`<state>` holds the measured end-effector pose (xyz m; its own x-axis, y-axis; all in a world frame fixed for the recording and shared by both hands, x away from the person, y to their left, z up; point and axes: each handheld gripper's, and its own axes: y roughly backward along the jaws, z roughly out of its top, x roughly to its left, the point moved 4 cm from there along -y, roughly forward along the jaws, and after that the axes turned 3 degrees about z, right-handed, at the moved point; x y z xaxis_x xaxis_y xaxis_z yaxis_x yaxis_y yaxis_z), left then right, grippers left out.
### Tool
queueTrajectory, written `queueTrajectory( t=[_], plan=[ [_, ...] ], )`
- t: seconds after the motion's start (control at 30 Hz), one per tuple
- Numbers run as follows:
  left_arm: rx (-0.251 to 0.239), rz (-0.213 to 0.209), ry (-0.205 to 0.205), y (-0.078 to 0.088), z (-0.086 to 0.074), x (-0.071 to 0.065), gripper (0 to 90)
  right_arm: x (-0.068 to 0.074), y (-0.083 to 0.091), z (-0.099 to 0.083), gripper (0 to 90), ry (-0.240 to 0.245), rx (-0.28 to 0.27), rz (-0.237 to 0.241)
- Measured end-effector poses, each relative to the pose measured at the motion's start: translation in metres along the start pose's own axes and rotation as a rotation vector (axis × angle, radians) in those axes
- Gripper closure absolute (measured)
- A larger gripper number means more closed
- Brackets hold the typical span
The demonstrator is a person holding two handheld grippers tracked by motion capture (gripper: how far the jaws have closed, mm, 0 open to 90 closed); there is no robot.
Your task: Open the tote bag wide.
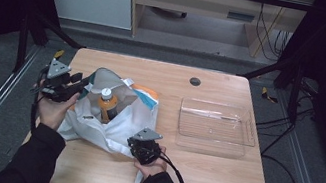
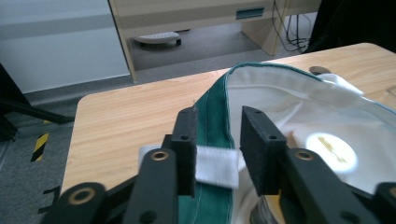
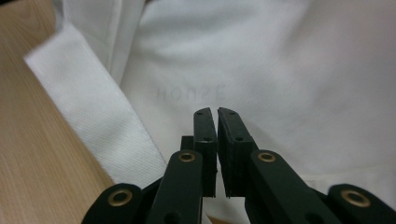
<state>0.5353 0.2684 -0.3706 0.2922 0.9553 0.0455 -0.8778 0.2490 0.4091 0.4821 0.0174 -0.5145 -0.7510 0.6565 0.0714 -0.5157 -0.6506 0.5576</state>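
Note:
A white cloth bag (image 1: 114, 126) with a green rim lies open on the wooden table (image 1: 216, 182), left of centre. Inside it stands an orange bottle (image 1: 106, 105) with a white cap, beside an orange and teal packet (image 1: 147, 96). My left gripper (image 1: 82, 82) is at the bag's left rim. In the left gripper view its jaws (image 2: 218, 116) stand apart, with the green rim (image 2: 212, 100) between the pads and a gap on one side. My right gripper (image 1: 140, 142) sits at the bag's near edge. Its jaws (image 3: 215, 112) are almost together, in front of the white cloth (image 3: 289, 65); no cloth shows between them.
A clear plastic tray (image 1: 215, 131) stands on the right half of the table. A round cable hole (image 1: 195, 81) is near the far edge. One of the bag's white straps (image 3: 102, 126) lies on the wood beside the right gripper. Beyond the table are a desk and cables.

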Motion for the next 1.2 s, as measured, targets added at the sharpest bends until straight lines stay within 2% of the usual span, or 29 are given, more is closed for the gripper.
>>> queueTrajectory(
  t=[0.1,0.13,0.17,0.2,0.27,0.4,0.43,0.5,0.53,0.57,0.6,0.63,0.67,0.7,0.83,1.0,1.1,1.13,1.2],
  plan=[
    [0.002,-0.002,-0.013,0.013,-0.01,0.0,59.8,-0.004,0.013,0.009,83.0,-0.008,-0.055,-0.014],
    [0.002,-0.002,-0.013,0.013,-0.01,0.0,59.0,-0.004,0.013,0.009,83.0,-0.008,-0.055,-0.014],
    [0.002,-0.005,-0.013,0.019,-0.017,0.0,57.7,-0.009,0.02,0.015,80.0,-0.003,-0.084,-0.03],
    [0.002,-0.005,-0.013,0.019,-0.017,0.0,57.0,-0.009,0.02,0.015,80.0,-0.003,-0.084,-0.03],
    [0.011,-0.012,-0.007,0.025,-0.029,-0.001,56.0,-0.013,0.029,0.025,77.2,0.0,-0.127,-0.05],
    [0.021,-0.014,0.002,0.024,-0.041,-0.002,55.3,-0.018,0.037,0.036,74.9,0.008,-0.167,-0.074],
    [0.029,-0.014,0.015,0.021,-0.049,-0.002,55.2,-0.022,0.041,0.045,73.3,0.014,-0.192,-0.097],
    [0.032,-0.013,0.021,0.019,-0.054,-0.002,55.2,-0.023,0.042,0.048,72.6,0.016,-0.201,-0.105],
    [0.056,0.006,0.008,0.015,-0.059,0.0,55.7,-0.027,0.044,0.054,70.8,0.023,-0.225,-0.134],
    [0.06,0.019,0.011,0.013,-0.061,0.001,55.7,-0.029,0.045,0.057,70.3,0.017,-0.234,-0.144],
    [0.06,0.019,0.011,0.013,-0.061,0.001,56.1,-0.029,0.045,0.057,70.3,0.017,-0.234,-0.144],
    [0.052,0.014,0.03,0.012,-0.062,0.002,56.1,-0.031,0.046,0.06,69.2,0.013,-0.243,-0.157],
    [0.056,0.012,0.028,0.01,-0.064,0.003,57.6,-0.035,0.046,0.065,66.5,0.019,-0.264,-0.189],
    [0.054,0.019,0.022,0.009,-0.064,0.003,58.1,-0.036,0.045,0.067,65.4,0.024,-0.272,-0.201],
    [0.065,0.02,0.015,0.004,-0.065,0.004,63.2,-0.044,0.039,0.075,60.9,0.036,-0.278,-0.255],
    [0.07,0.015,0.019,-0.001,-0.064,0.005,70.8,-0.047,0.03,0.083,61.0,0.052,-0.255,-0.277],
    [0.07,0.007,0.018,-0.002,-0.062,0.007,73.4,-0.047,0.025,0.089,66.2,0.075,-0.241,-0.281],
    [0.072,0.0,0.022,-0.002,-0.06,0.008,79.4,-0.048,0.02,0.092,70.9,0.08,-0.229,-0.285],
    [0.072,-0.003,0.027,-0.003,-0.059,0.008,80.7,-0.049,0.019,0.093,73.6,0.082,-0.224,-0.287]
  ],
)
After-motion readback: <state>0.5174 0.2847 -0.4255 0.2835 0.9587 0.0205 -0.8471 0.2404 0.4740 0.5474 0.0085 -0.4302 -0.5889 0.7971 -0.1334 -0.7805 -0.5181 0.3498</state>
